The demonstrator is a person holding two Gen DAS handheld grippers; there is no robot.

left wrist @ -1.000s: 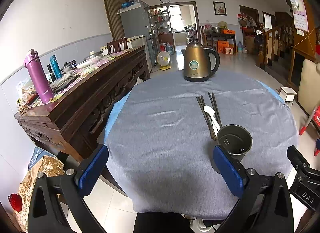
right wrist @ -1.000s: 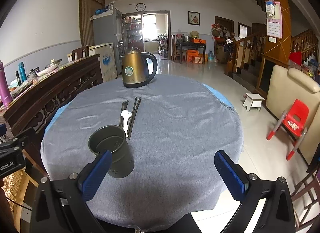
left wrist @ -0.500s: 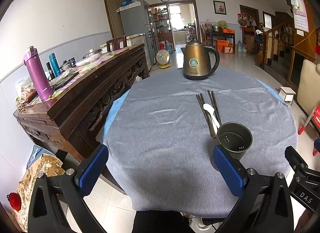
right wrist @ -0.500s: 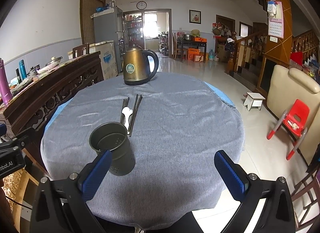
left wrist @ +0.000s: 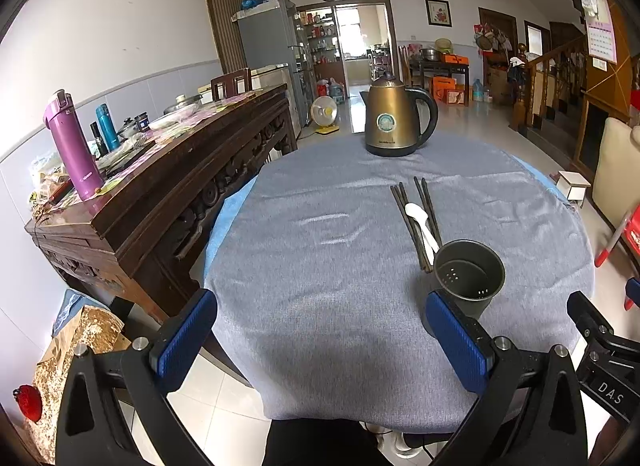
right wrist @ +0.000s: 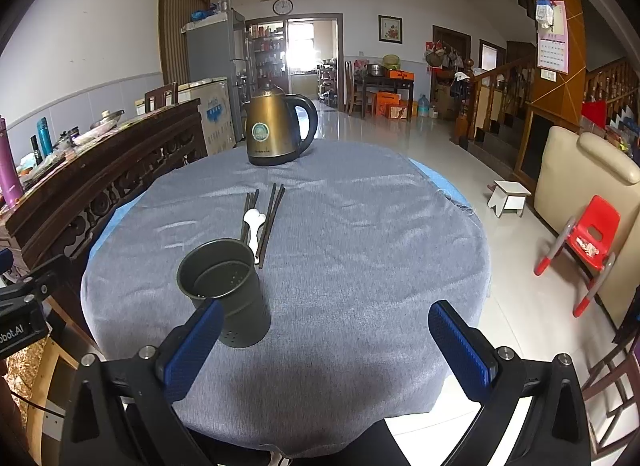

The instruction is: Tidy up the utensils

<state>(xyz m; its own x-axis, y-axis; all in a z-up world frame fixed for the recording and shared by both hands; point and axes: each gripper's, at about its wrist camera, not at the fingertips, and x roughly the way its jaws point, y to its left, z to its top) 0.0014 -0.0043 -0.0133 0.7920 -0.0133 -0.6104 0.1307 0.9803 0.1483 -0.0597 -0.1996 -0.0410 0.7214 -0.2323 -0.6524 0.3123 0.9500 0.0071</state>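
Utensil cup (right wrist: 224, 290) stands beside the right claw's (right wrist: 328, 342) left finger (apart).

Bare cloth (right wrist: 360, 250) lies open right of the holder (right wrist: 226, 286), which fronts the chopsticks (right wrist: 269, 221).

White walls (right wrist: 80, 25), tiled floor (right wrist: 400, 129), carved sideboard (left wrist: 168, 185)

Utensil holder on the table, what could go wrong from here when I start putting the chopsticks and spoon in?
The utensil holder stands upright right against the near ends of the chopsticks and white spoon, so reaching for them could knock it over. The chopsticks lie flat on the cloth, so open fingers may snag fabric. The kettle beyond looks safely apart.
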